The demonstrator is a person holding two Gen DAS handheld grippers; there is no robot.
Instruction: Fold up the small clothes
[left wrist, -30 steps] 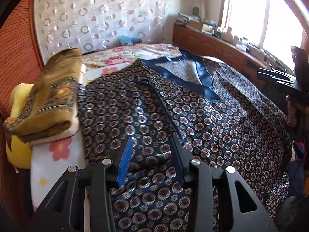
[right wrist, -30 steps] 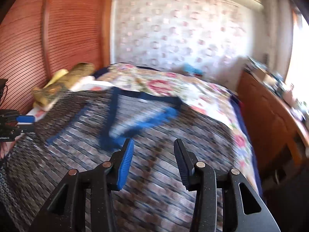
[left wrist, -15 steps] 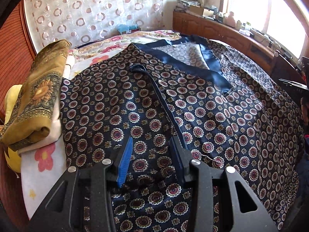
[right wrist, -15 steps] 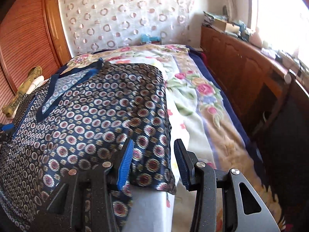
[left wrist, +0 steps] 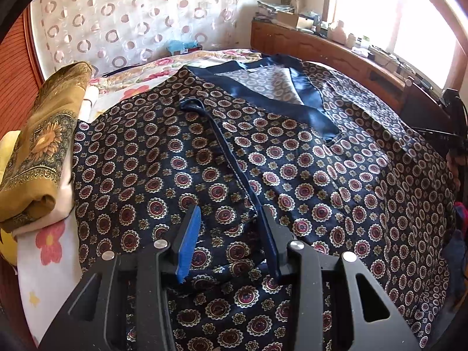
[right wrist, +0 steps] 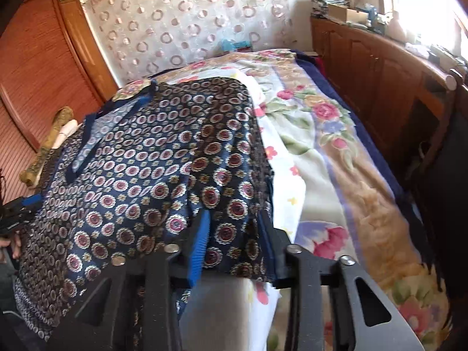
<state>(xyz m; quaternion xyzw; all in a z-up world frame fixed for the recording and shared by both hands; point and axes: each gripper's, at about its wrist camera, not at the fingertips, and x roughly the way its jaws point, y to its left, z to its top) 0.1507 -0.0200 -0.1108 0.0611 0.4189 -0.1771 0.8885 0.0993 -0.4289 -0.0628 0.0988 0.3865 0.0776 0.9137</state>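
I have the patterned garment (left wrist: 181, 158) spread across the bed (right wrist: 327, 158), covering most of the near half, its blue-trimmed neckline (left wrist: 263, 93) toward the far end. Judging by the sheen and the way it drapes in soft ridges, it is light, limp and probably slippery, so I would take it by its hem corners and blue-bound edges, where the doubled cloth gives more to bite.

My left gripper (left wrist: 231, 242) sits low over the near hem with a fold of cloth and the blue placket edge (left wrist: 231, 158) between its half-closed jaws; I cannot tell whether the pads actually press. My right gripper (right wrist: 234, 242) is at the garment's right hem corner, where its jaws have just been closing, and the cloth bunched between them looks pinched.

A second ago the right view was a blur sweeping over the garment's middle; half a second ago its jaws stood wider about this corner. The left view has closed in slightly on the hem.
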